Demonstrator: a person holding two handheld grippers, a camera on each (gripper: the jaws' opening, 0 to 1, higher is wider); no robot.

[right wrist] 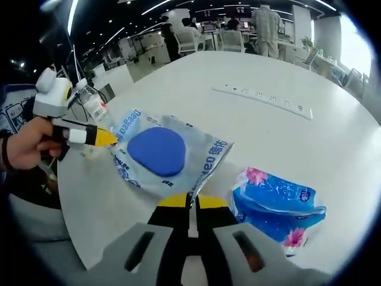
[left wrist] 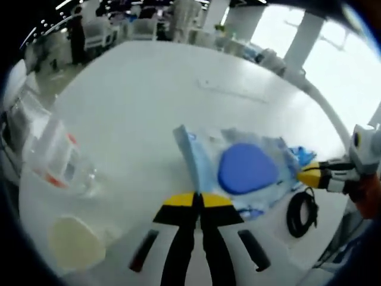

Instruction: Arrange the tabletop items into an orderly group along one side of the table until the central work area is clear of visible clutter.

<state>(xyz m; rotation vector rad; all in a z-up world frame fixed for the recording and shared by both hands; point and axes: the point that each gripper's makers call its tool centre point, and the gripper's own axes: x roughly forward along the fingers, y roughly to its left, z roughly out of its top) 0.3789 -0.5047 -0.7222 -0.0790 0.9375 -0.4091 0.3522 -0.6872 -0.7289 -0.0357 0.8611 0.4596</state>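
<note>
Both claws are at the flat blue-and-white packet [right wrist: 169,156], the one with a big blue oval on its face, lying on the white surface [right wrist: 286,137]. In the right gripper view the right claw [right wrist: 189,201] has its yellow-tipped jaws pressed together on the packet's near edge, clenched on it. At the packet's far side in that view comes the left claw [right wrist: 110,138], a hand [right wrist: 27,146] wrapped round its handle, yellow tip touching the packet's corner.

Over to the left gripper view: the left claw [left wrist: 199,199] has its jaws closed tight, tips at the packet's [left wrist: 238,170] edge; whether plastic is actually caught between them, cannot tell. The right claw [left wrist: 306,176] reaches in at the opposite side.

Just beside the packet in the right gripper view lies a blue tissue pack [right wrist: 275,205] with pink flowers. A clear plastic bottle [left wrist: 56,158] lies well apart from the packet, a pale round lid [left wrist: 74,241] near it, and a coiled black cable [left wrist: 302,213] beside the packet. A white power strip [right wrist: 262,98] lies farther out.
</note>
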